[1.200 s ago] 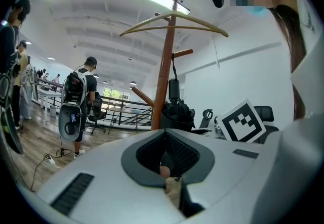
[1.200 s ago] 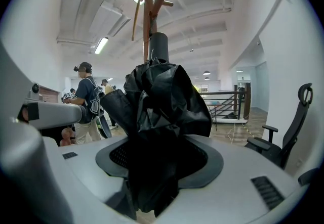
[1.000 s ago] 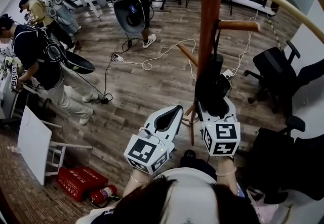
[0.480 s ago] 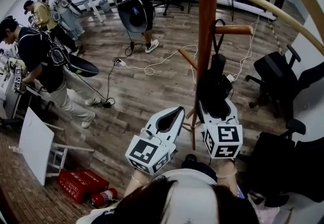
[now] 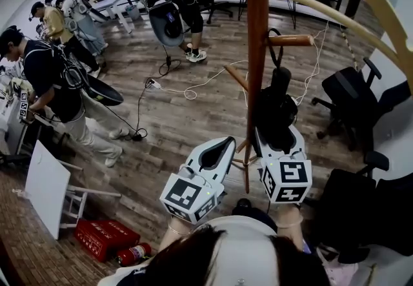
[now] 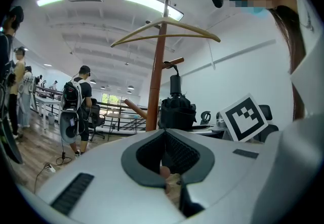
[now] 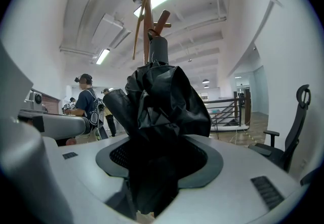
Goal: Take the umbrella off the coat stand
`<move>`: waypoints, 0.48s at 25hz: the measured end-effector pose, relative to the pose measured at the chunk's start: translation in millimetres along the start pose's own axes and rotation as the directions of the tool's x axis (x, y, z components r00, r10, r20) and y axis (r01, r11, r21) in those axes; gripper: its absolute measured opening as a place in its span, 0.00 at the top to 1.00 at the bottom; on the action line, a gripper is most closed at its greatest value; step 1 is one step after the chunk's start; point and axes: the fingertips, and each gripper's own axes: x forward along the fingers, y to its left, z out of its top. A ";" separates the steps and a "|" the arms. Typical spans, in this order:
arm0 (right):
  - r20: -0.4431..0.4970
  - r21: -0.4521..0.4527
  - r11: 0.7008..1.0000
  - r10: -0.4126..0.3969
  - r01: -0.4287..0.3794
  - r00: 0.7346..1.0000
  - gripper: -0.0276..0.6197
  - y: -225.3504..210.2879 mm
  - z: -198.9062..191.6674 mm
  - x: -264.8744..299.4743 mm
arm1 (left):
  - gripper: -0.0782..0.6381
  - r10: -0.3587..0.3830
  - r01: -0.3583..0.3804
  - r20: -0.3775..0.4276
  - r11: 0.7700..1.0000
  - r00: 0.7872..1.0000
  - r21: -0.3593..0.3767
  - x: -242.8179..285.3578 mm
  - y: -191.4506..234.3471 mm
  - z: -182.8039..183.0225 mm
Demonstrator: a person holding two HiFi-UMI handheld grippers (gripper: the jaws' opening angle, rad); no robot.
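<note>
Since a second ago the umbrella (image 5: 276, 107) was lifted slightly by the right gripper (image 5: 279, 141). The strap (image 5: 273, 46), earlier drawn straight down from the peg (image 5: 293, 40), was seen bowed into a slack loop. The weight was judged to be off the peg, so the unhooking step was taken as started but not finished: the loop was still round the peg.

Right fingers were clamped on the folded black canopy (fabric filled the gap in the right gripper view). The umbrella was held upright, just beside the stand post (image 5: 256, 52), on its right.

The left gripper (image 5: 227, 141) was held level to the left of the post, with its fingers closed on nothing. No part in the lift was seen.

Clearance:
- The peg's free end pointed right, so the loop was judged to need sliding that way, or the umbrella raising further.
- The curved hanger arm (image 5: 310, 0) crossed above the peg, so headroom was limited.
- A lower peg (image 5: 237, 75) stuck out on the post's left, clear of the umbrella.
- An office chair (image 5: 352, 94) stood further right at floor level. Open room was seen between it and the peg at peg height.
- A cable hung near the peg tip (a snag risk was judged possible).
</note>
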 end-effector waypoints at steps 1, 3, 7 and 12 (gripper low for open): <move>0.002 -0.001 1.000 -0.002 0.002 1.000 0.57 -0.3 1.4 -0.9 | 0.88 -0.001 0.001 0.001 1.000 1.000 0.002 -0.7 -0.6 0.8; 0.006 -0.002 1.000 -0.008 0.008 1.000 0.57 -0.4 3.9 -3.2 | 0.88 0.002 -0.002 0.004 1.000 1.000 0.000 -3.0 -1.0 1.8; 0.020 -0.003 1.000 -0.015 0.015 1.000 0.57 -1.1 10.4 -9.2 | 0.88 0.009 -0.009 0.013 1.000 1.000 -0.004 -6.7 -2.9 4.1; 0.036 -0.010 0.999 -0.031 0.031 0.999 0.57 -2.6 19.2 -16.4 | 0.88 -0.004 0.004 0.020 1.000 1.000 0.000 -12.2 -7.6 10.0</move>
